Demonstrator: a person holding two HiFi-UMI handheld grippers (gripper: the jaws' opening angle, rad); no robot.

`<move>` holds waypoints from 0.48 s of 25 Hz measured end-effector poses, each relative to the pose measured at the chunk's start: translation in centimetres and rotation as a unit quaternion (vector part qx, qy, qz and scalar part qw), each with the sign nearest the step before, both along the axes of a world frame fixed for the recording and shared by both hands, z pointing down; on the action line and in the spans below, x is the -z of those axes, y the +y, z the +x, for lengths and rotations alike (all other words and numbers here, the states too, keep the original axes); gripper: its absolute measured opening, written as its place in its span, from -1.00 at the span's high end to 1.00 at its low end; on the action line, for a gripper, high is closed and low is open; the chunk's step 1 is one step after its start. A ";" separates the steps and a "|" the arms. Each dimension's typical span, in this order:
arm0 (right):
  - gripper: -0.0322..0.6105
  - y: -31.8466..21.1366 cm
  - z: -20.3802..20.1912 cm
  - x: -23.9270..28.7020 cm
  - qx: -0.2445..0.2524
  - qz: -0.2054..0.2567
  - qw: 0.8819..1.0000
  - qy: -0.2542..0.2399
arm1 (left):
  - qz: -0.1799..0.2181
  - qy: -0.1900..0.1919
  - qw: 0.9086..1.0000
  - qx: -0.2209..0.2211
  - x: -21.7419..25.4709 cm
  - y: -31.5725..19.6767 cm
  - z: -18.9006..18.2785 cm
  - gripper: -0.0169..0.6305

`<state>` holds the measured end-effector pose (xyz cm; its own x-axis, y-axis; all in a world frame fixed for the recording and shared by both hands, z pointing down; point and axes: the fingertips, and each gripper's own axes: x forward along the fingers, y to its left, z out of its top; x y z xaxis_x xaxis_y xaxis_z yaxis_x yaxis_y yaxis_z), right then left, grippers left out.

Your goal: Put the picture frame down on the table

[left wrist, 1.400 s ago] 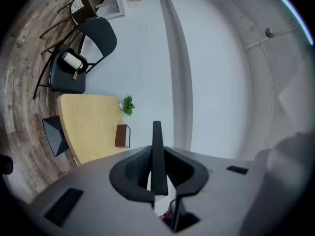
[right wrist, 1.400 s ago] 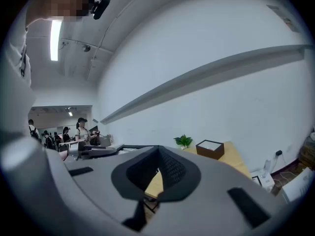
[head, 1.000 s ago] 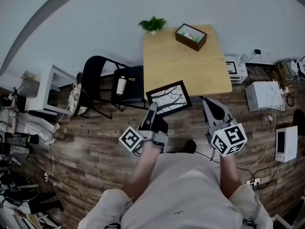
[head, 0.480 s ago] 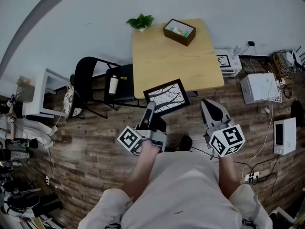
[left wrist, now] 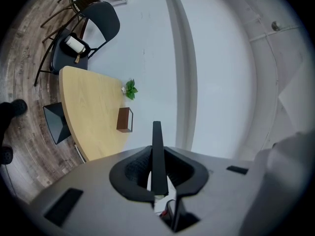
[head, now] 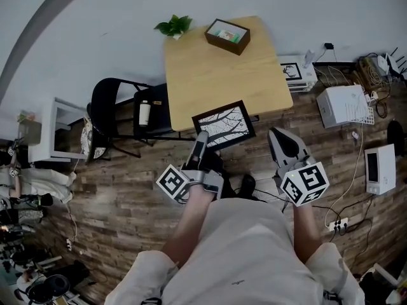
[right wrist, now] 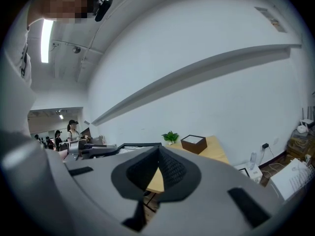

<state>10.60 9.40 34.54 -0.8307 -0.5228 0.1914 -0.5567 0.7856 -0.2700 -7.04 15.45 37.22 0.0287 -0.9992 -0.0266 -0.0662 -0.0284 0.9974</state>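
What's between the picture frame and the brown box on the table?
Nothing: bare tabletop between picture frame and box, clear in head view.

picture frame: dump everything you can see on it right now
The picture frame is rectangular with a thin black border, holding a pale print of dark bare branches. It lies roughly flat, picture up, skewed to the wooden table and overlapping its near edge. The left gripper has its jaws shut on the frame near the corner closest to the person; the left gripper view shows the frame edge-on, a thin black strip. Whether it touches the tabletop cannot be told.
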 end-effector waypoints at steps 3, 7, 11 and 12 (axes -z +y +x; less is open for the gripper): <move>0.90 -0.6 -0.4 -0.3 -0.005 -0.006 1.000 0.001 | -0.002 0.001 1.000 -0.011 -0.1 -1.0 -0.1 0.75; 0.90 -2.0 -1.2 -0.6 -0.018 -0.011 1.000 0.004 | -0.005 0.004 0.999 -0.031 -0.5 -3.1 -0.6 0.75; 0.90 -4.3 -2.0 -0.6 -0.031 -0.011 0.999 0.010 | -0.013 0.009 0.999 -0.051 -1.6 -6.2 -1.3 0.75; 0.90 -5.0 -2.1 -0.6 -0.034 -0.011 0.999 0.014 | -0.013 0.009 0.998 -0.057 -1.7 -7.1 -1.4 0.75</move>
<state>8.50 4.35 35.09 -0.7878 -0.5729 0.2262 -0.6158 0.7399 -0.2707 -8.48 8.34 38.96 0.1412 -0.9900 -0.0020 -0.0456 -0.0085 0.9989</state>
